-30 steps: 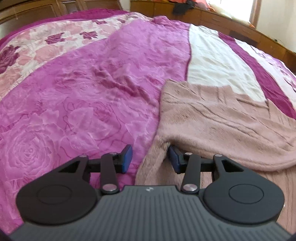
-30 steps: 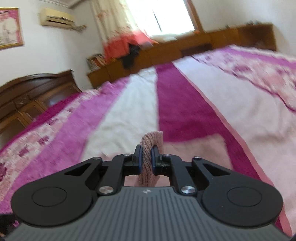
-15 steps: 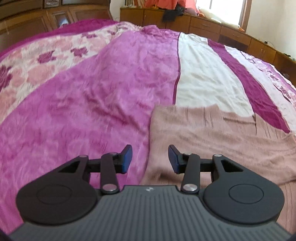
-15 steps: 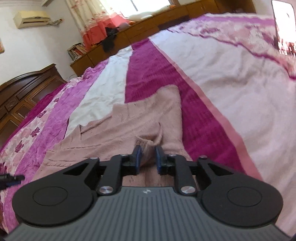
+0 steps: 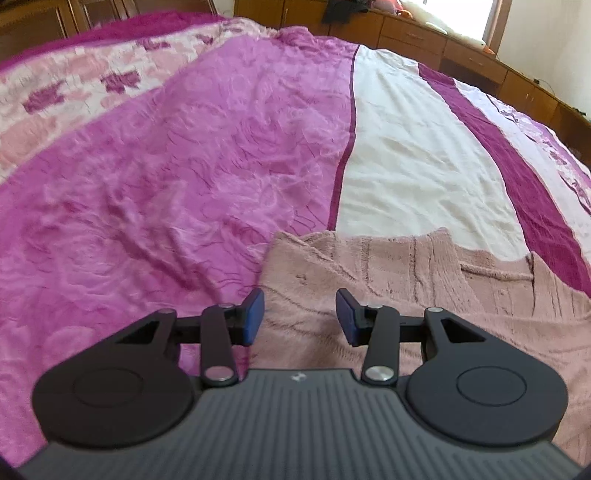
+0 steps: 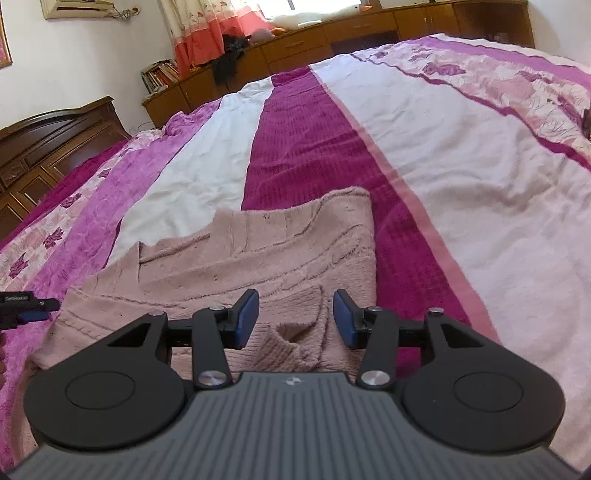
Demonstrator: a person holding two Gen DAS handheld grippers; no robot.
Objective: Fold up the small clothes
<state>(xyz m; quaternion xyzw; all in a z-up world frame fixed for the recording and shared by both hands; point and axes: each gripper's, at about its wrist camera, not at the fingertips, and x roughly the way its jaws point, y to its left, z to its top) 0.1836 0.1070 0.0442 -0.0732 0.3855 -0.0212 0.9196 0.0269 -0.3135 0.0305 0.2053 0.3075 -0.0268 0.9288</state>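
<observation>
A dusty-pink knitted sweater (image 5: 424,280) lies spread flat on the bed. My left gripper (image 5: 300,317) hovers open over the sweater's left edge, nothing between its blue pads. In the right wrist view the same sweater (image 6: 258,258) fills the lower middle, its ribbed cuff (image 6: 284,343) lying loose below my right gripper (image 6: 295,319), which stands open above it. The left gripper's tip (image 6: 26,304) shows at the far left edge of the right wrist view.
The bed is covered by a bedspread (image 5: 166,166) in magenta, white and floral pink stripes. Wooden cabinets (image 6: 332,33) run along the far wall under a window, with a wooden headboard (image 6: 55,136) at the left.
My right gripper opened and let go of the sweater's cuff, which now lies on the garment. Both grippers drew back, and the sweater lies flatter.
</observation>
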